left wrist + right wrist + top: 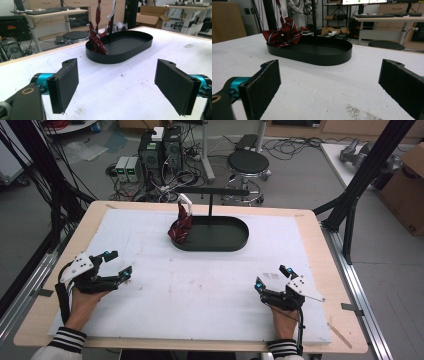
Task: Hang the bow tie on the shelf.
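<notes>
A black oval tray (235, 245) sits at the back middle of the white mat. A thin black post with a crossbar (210, 207) rises from it. A dark red striped tie (181, 227) hangs from the bar's left end by a white hook and bunches over the tray's left rim. My left gripper (120, 263) rests low at the front left, open and empty, and my right gripper (271, 276) is open and empty at the front right. In the left gripper view the jaws (116, 87) face the tray (120, 56) and tie (98, 42). The right gripper view looks past wide jaws (329, 87) to the tray (317, 58) and tie (282, 36).
The white mat (210, 290) covers a wooden table (320, 270) and carries a few dirt marks. Behind the table stand a black stool (248, 164), computer boxes (160, 150) and loose cables. Black frame posts flank both sides, and a cardboard box (407, 190) lies far right.
</notes>
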A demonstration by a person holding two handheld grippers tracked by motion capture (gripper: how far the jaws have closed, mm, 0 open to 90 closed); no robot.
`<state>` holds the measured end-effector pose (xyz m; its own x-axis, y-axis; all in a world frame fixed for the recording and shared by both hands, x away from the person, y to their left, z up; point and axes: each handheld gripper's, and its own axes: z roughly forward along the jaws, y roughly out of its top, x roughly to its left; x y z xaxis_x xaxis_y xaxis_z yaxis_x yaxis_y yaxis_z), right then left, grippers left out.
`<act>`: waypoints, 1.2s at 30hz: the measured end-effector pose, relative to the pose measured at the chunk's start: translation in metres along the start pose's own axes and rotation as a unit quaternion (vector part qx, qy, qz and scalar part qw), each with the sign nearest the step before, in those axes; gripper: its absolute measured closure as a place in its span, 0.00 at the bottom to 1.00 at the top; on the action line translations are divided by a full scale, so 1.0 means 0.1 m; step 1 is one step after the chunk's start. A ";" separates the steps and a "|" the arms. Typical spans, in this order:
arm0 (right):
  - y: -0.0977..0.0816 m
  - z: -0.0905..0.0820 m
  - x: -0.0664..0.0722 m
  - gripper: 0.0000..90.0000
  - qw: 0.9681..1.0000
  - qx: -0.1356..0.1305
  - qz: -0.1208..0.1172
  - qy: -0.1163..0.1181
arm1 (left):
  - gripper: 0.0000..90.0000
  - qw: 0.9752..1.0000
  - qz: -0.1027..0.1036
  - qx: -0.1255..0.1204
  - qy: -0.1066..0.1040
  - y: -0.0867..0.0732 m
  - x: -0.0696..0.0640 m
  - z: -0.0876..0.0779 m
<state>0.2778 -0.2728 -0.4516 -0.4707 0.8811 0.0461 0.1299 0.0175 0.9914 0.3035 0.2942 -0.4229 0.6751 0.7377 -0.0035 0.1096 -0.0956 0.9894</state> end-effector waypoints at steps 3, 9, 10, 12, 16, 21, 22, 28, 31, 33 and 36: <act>0.00 0.00 0.00 0.03 1.000 -0.002 -0.002 0.001 | 0.22 1.000 0.006 -0.005 0.004 -0.09 -0.03 0.00; 0.00 0.00 -0.01 0.03 1.000 -0.005 -0.003 0.000 | 0.22 1.000 -0.004 -0.015 0.019 -0.22 -0.07 0.03; 0.00 0.00 -0.01 0.03 1.000 -0.004 -0.004 0.001 | 0.22 0.999 0.000 -0.028 0.025 -0.24 -0.06 0.02; 0.00 0.00 -0.01 0.03 1.000 -0.004 -0.004 0.002 | 0.22 0.999 -0.014 -0.038 0.028 -0.27 -0.04 0.01; 0.00 0.00 -0.01 0.03 1.000 -0.005 -0.004 0.001 | 0.22 0.998 -0.019 -0.041 0.034 -0.28 -0.04 0.01; 0.00 0.00 0.00 0.03 1.000 -0.004 -0.002 0.001 | 0.21 0.997 -0.014 -0.050 0.048 -0.29 -0.06 0.00; 0.00 0.00 0.00 0.03 1.000 -0.004 -0.002 0.001 | 0.21 0.997 -0.014 -0.050 0.050 -0.29 -0.06 0.00; 0.00 0.00 0.00 0.03 1.000 -0.004 -0.008 0.002 | 0.20 0.997 -0.014 -0.052 0.060 -0.30 -0.07 0.00; 0.00 0.00 0.01 0.03 1.000 -0.003 -0.007 0.003 | 0.20 0.996 -0.016 -0.054 0.063 -0.30 -0.07 0.00; 0.00 0.00 0.01 0.03 1.000 -0.004 -0.009 0.003 | 0.20 0.996 -0.016 -0.056 0.065 -0.30 -0.07 0.00; 0.00 0.00 0.01 0.03 1.000 -0.005 -0.011 0.003 | 0.20 0.996 -0.014 -0.054 0.066 -0.30 -0.07 -0.01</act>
<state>0.2772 -0.2724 -0.4517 -0.4786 0.8777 0.0241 0.1101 0.0328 0.9934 0.2948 0.2920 -0.4524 0.5709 0.8208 -0.0202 0.0442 -0.0061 0.9990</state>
